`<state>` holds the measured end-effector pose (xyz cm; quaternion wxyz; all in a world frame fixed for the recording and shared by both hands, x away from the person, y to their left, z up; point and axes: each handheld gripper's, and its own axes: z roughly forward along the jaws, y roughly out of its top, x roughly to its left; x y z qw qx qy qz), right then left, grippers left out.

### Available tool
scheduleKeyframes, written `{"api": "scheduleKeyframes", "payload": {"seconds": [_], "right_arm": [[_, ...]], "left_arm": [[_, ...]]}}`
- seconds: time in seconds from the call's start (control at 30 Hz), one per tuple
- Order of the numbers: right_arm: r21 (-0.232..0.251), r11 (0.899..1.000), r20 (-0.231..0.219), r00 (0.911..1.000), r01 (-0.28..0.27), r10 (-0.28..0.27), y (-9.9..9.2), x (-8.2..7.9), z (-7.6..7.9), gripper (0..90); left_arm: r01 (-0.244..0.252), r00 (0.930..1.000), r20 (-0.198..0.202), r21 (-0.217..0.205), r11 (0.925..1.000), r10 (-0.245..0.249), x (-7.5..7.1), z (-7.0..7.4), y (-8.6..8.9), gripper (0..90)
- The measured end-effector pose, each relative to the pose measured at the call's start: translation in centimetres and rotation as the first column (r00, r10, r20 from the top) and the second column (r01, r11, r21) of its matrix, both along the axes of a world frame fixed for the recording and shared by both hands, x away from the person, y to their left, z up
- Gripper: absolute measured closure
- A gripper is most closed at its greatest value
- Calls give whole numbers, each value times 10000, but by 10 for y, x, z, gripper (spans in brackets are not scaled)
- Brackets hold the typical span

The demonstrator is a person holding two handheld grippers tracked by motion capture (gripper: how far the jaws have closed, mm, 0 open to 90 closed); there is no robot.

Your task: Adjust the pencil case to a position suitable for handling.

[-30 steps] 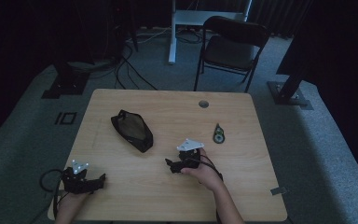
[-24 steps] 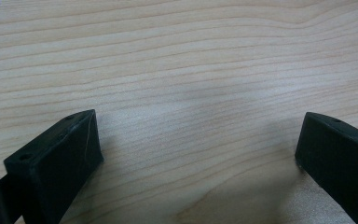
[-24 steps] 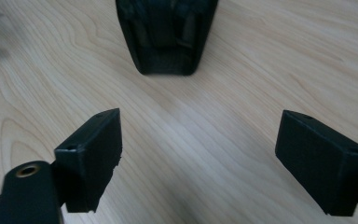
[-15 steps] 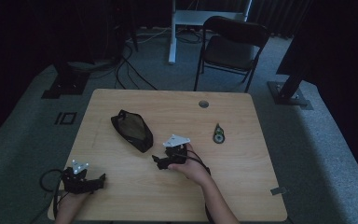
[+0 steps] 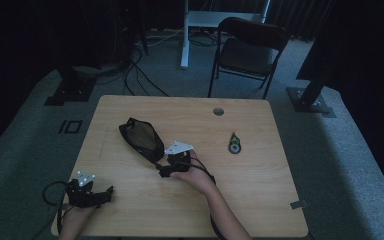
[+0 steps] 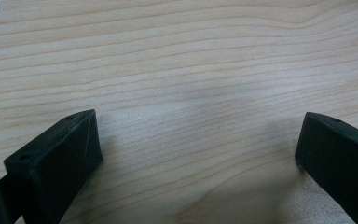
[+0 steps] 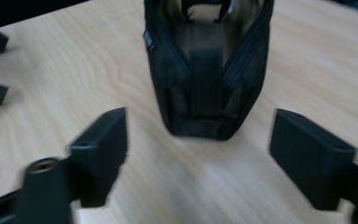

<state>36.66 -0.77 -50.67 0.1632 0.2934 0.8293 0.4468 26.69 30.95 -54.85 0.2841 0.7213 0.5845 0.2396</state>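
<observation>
Two grippers are at work: the right gripper (image 5: 163,172), fingers spread and just closing a little with nothing between them, faces the black mesh pouch (image 7: 208,70) at twelve o'clock on the table (image 5: 260,195). Best to straddle the pouch's near end squarely before pinching. The left gripper (image 6: 196,158) rests, fingers spread.

- Table (image 5: 260,190): pale wood-grain top, smooth and matt, with fine parallel lines running under both grippers.
- Pouch (image 7: 208,70): black cloth just ahead of the right gripper (image 7: 198,158), partly see-through mesh, with ribbed zip bands and a matt woven strap down its near end.
- Right gripper: matt black plastic jaws, with a pale grey flat plate on top.
- Left gripper (image 6: 198,154): matt black plastic jaws with slightly scuffed edges.
- Floor (image 5: 350,165) around the table: grey, rough, carpet-like surface.
</observation>
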Motion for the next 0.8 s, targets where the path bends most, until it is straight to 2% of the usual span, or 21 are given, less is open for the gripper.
{"api": "scheduleKeyframes", "payload": {"seconds": [0.03,0.1,0.2,0.3,0.4,0.57,0.7,0.8], "right_arm": [[7,10000,82,10000,57,-57,1,0,0,234],[41,9998,363,9992,186,-187,4,2,1,307],[157,9996,283,9994,217,-221,8,4,2,381],[-44,9997,444,9987,259,-257,12,5,2,482],[-221,9995,557,9982,220,-207,15,7,1,505],[-218,9994,119,9996,252,-249,19,12,-4,581],[-198,9990,-27,9992,389,-390,19,15,-6,696],[-134,9989,-273,9986,439,-442,17,17,-7,721]], "left_arm": [[5,10000,-6,9,10000,-5,0,0,0,3],[5,10000,-7,9,10000,-5,0,0,0,3],[5,10000,-6,8,10000,-5,0,0,0,3],[0,10000,-1,2,10000,0,0,0,0,3],[3,10000,-5,7,10000,-3,0,0,0,3],[6,10000,-7,9,10000,-6,0,0,0,3],[6,10000,-7,8,10000,-6,0,0,0,3],[7,10000,-8,12,10000,-7,0,0,0,3]]}}
